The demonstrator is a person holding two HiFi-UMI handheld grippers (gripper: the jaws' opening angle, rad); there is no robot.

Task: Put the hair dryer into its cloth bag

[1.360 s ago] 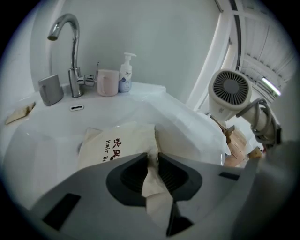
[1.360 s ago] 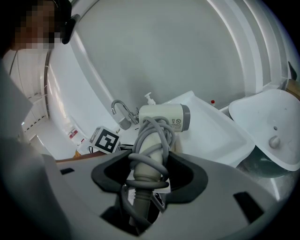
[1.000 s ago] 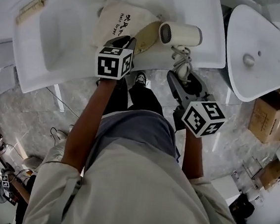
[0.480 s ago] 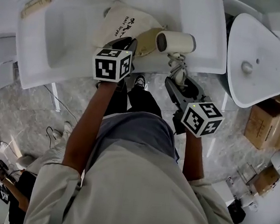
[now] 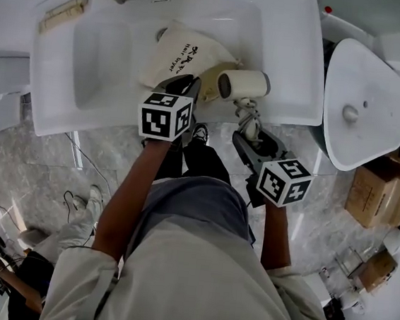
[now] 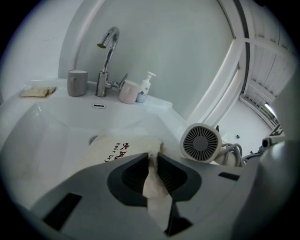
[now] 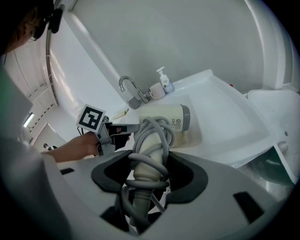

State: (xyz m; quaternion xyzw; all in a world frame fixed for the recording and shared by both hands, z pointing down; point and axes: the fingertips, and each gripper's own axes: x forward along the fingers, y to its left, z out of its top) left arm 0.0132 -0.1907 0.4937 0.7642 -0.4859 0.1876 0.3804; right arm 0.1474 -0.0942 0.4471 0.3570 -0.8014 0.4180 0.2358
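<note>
**Holding the cloth bag (image 5: 183, 51) and hair dryer (image 5: 243, 84) at the sink (image 5: 97, 60)**

Nearest you, at the sink's front rim, your right gripper (image 7: 149, 176) is clamped on the hair dryer's cord-wrapped handle. Your left gripper (image 6: 152, 164) pinches a fold of the cloth bag, which lies in the sink. The dryer's barrel sits just beside the bag's mouth. The faucet (image 6: 107, 51) stands at the sink's back.
</note>
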